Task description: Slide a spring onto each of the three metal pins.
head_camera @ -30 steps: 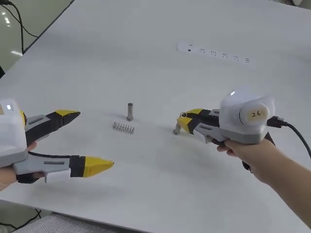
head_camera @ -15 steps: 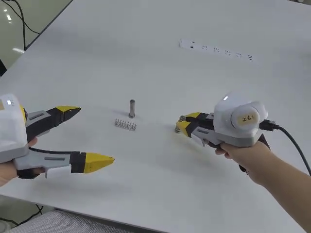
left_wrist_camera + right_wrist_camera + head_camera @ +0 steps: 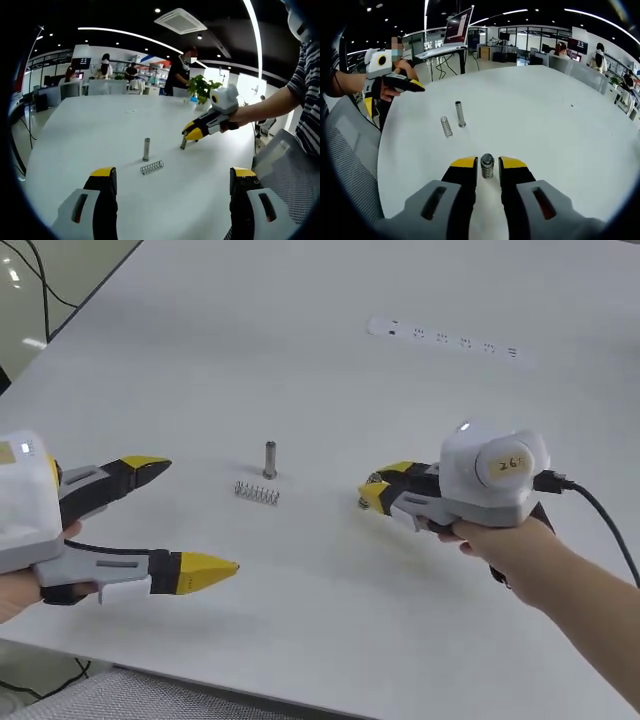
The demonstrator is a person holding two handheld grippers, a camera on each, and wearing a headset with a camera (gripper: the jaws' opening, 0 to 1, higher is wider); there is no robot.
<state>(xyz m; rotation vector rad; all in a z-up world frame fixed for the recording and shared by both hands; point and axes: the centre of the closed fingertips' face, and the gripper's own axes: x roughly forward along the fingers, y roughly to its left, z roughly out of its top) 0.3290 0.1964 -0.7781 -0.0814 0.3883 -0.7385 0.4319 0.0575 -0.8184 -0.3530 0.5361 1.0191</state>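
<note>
Low over a white surface [image 3: 300,360], a person holds two yellow-tipped grippers well apart, one in each hand. At left in the head view, the left gripper [image 3: 195,515] hovers with its jaws spread wide and nothing between them; its own camera looks out through that wide gap [image 3: 172,175] across the work. Ahead of it a bare metal pin [image 3: 270,459] stands upright, and just beside its base a loose spring [image 3: 257,492] lies flat on its side, close to the pin but apart from it. At right, the right gripper [image 3: 372,490] is angled down to the surface, its jaws closed on a second spring [image 3: 487,172], which stands between the two yellow tips with a round metal top showing above its coils. From the left gripper view this second spring [image 3: 183,143] leans slightly beneath the right gripper [image 3: 191,134], its lower end on the surface. A white power strip [image 3: 445,340] lies farther back. The right gripper view catches the left gripper [image 3: 415,86] beyond the pin [image 3: 459,114] and loose spring [image 3: 445,126].
</note>
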